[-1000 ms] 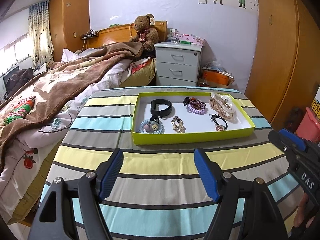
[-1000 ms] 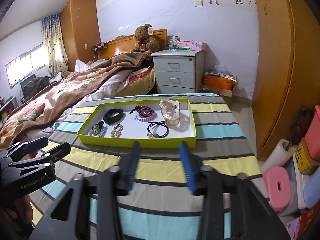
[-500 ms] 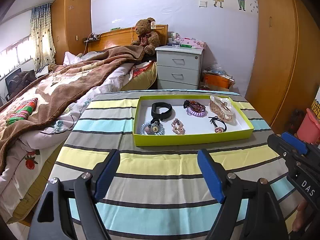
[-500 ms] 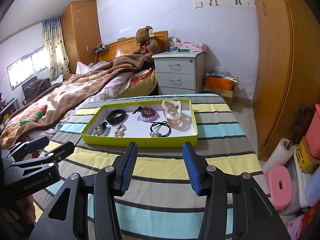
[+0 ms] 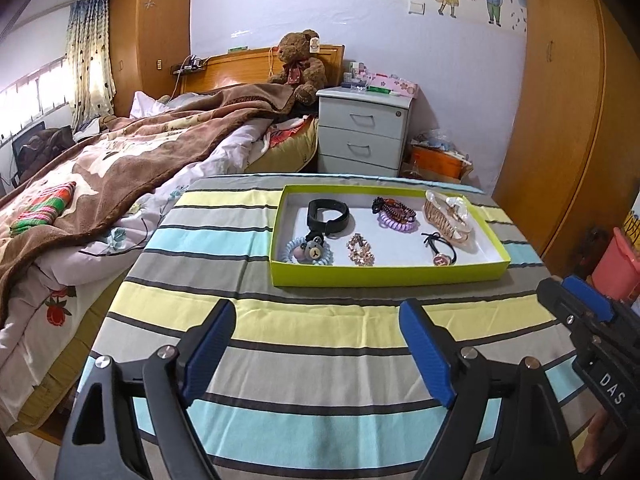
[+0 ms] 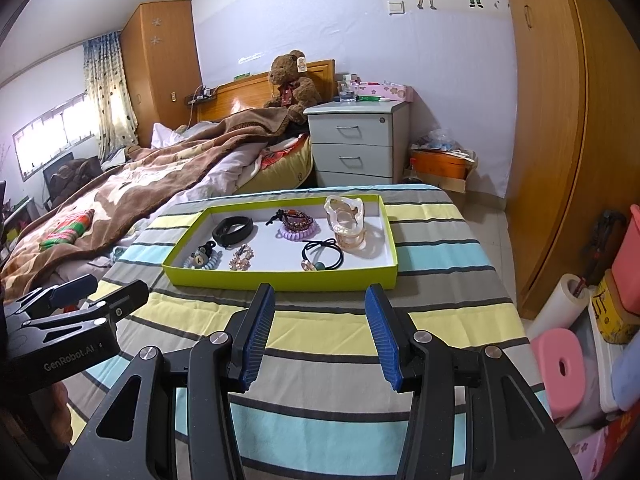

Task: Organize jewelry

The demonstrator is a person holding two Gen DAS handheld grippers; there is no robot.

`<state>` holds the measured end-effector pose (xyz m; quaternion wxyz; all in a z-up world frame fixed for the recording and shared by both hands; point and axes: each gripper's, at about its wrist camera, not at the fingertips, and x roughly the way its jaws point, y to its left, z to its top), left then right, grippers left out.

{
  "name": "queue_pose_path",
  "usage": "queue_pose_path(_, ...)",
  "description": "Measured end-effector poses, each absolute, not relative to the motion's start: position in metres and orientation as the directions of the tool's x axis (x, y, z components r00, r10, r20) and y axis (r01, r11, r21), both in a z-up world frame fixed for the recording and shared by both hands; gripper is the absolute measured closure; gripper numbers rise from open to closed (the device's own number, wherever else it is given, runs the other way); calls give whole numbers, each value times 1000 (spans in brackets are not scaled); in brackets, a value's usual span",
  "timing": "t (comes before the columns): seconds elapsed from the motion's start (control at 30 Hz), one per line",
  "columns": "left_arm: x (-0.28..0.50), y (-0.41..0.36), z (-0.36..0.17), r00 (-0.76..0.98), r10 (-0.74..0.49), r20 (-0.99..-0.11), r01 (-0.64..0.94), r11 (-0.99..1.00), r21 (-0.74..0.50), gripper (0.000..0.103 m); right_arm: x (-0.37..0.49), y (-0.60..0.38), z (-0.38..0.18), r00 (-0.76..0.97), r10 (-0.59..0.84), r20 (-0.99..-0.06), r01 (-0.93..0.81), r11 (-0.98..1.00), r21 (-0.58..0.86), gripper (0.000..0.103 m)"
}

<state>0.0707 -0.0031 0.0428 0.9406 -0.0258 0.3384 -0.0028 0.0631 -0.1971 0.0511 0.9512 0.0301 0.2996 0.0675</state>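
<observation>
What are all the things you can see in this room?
tray: one, lime green, on the striped cloth
black band: one, back left in tray
bear hair tie: one, pale blue coil, front left in tray
gold clip: one, front middle in tray
purple coil tie: one, under dark beads, back middle
black hair tie: one, front right in tray
claw clip: one, pale peach, back right
teddy bear: one, brown, by the headboard
nightstand: one, grey, beside the bed
stool: one, pink, on the floor
left gripper: one, black and blue, open, empty
right gripper: one, open, empty
</observation>
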Motion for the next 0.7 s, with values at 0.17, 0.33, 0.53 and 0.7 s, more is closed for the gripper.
queue_pose_path(0.17,70,-3,43,776,-4,-631,-26,999,-39,16,63,-197,51,810,145,-568,-108,989,98,55)
queue_pose_path(0.33,71,-4,42,770,7,-638,-35,999,-32,16,63,-197,50,811,147,-567,-111,989,98,55)
queue_pose_path(0.53,70,-5,44,777,26,-630,-41,999,-10,16,64,-196,50,810,150,-567,-113,989,100,55)
queue_pose_path(0.7,70,-5,43,773,32,-633,-46,999,-6,16,65,-196,50,808,151,-569,-114,988,100,55)
